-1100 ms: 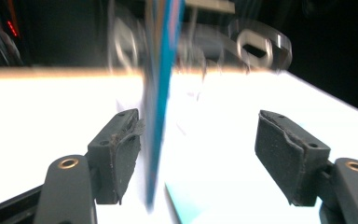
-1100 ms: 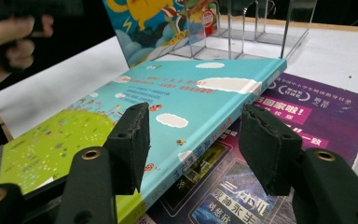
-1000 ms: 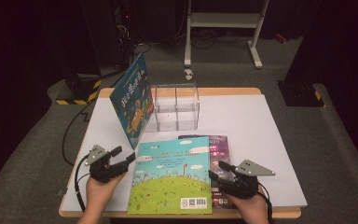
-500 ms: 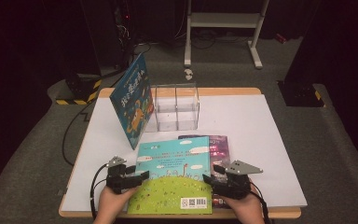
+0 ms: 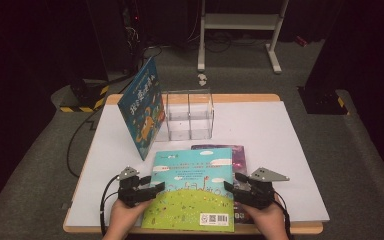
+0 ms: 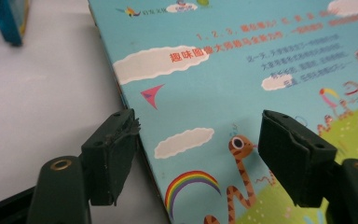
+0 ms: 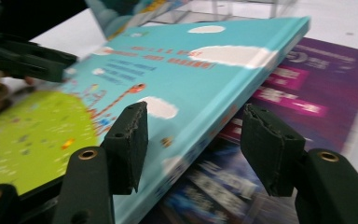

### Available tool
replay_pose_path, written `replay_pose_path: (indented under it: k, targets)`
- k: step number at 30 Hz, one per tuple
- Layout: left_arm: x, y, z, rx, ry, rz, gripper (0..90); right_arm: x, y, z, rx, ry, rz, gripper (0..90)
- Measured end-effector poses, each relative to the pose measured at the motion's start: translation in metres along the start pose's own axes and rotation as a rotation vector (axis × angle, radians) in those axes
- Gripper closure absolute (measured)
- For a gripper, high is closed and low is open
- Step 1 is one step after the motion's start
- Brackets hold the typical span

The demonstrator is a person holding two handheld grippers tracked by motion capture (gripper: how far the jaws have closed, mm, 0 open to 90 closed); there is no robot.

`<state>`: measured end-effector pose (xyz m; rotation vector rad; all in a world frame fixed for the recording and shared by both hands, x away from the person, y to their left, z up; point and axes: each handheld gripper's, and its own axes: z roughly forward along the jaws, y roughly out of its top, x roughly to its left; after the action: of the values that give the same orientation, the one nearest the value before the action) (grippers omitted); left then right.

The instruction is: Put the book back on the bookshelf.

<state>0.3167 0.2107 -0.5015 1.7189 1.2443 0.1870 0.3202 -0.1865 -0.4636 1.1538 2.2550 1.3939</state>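
Observation:
A picture book [image 5: 192,190] with a blue sky and green hill on its cover lies at the table's front, partly on a purple book [image 5: 232,152]. My left gripper [image 5: 159,187] is at its left edge. In the left gripper view its jaws [image 6: 198,140] stand open astride that edge of the book [image 6: 242,70], one over the table and one over the cover, having just closed a little. My right gripper [image 5: 228,186] is at the right edge. In the right gripper view its open jaws [image 7: 193,126] flank the book's edge [image 7: 168,60], which sits above the purple book [image 7: 307,79].
A blue book [image 5: 140,107] leans upright against a clear two-cell box [image 5: 190,115] at the middle back of the white table [image 5: 280,140]. A floor stand and cables lie beyond the table's far edge.
My left hand has moved right and down, from the bare table to the picture book's left edge. The right hand has stayed at the right edge.

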Motion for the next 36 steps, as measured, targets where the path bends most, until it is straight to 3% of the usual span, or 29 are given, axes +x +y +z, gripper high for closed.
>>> replay_pose_path:
  k: [3,7,9,12,13,14,15,16,17,18,20,22,25,28,30,33,36]
  targets:
    - [-0.014,0.008,0.001,-0.029,-0.021,0.042,31.5,-0.014,-0.004,-0.002,0.010,-0.055,0.027,43.8]
    - [-0.037,0.015,0.014,-0.007,-0.051,0.110,31.8,-0.033,-0.010,-0.005,0.005,-0.095,0.080,43.6]
    - [-0.045,0.017,0.021,-0.004,-0.064,0.133,32.5,-0.041,-0.010,-0.009,0.001,-0.142,0.091,43.9]
    - [-0.053,0.017,0.028,-0.010,-0.070,0.156,34.1,-0.053,-0.008,-0.013,0.001,-0.174,0.107,44.9]
    - [-0.058,0.015,0.031,-0.037,-0.072,0.115,34.8,-0.056,-0.007,-0.012,0.001,-0.180,0.114,45.1]
    - [-0.059,0.015,0.032,-0.041,-0.068,0.125,35.3,-0.059,-0.006,-0.011,0.000,-0.183,0.119,45.3]
    - [-0.056,0.015,0.030,-0.022,-0.055,0.178,35.6,-0.061,-0.004,-0.009,0.000,-0.188,0.117,45.0]
    - [-0.059,0.014,0.032,-0.056,-0.058,0.137,36.2,-0.063,-0.003,-0.006,0.001,-0.193,0.116,45.0]
    - [-0.059,0.014,0.032,-0.074,-0.053,0.128,37.0,-0.064,-0.001,-0.004,0.003,-0.194,0.111,44.9]
    - [-0.053,0.015,0.028,-0.046,-0.034,0.194,37.8,-0.065,0.001,-0.002,0.007,-0.190,0.104,44.9]
    - [-0.050,0.015,0.020,-0.089,0.031,0.210,35.6,-0.067,0.005,-0.001,0.026,-0.177,0.085,44.9]
    - [-0.042,0.017,0.006,-0.154,0.099,0.220,34.9,-0.064,0.006,-0.006,0.047,-0.208,0.061,42.3]
    - [-0.024,0.026,-0.021,-0.244,0.208,0.219,35.9,-0.058,0.001,-0.026,-0.006,-0.227,0.051,41.9]
    - [-0.007,0.042,-0.041,-0.304,0.296,0.207,36.0,-0.052,-0.008,-0.038,-0.054,-0.247,0.042,42.4]
    - [0.000,0.056,-0.050,-0.344,0.353,0.216,34.8,-0.050,-0.010,-0.039,-0.052,-0.241,0.032,42.2]
    - [0.005,0.075,-0.051,-0.361,0.380,0.223,31.2,-0.049,-0.011,-0.040,-0.064,-0.232,0.037,42.3]
    - [0.006,0.096,-0.047,-0.377,0.381,0.228,28.3,-0.047,-0.012,-0.038,-0.057,-0.223,0.028,42.3]
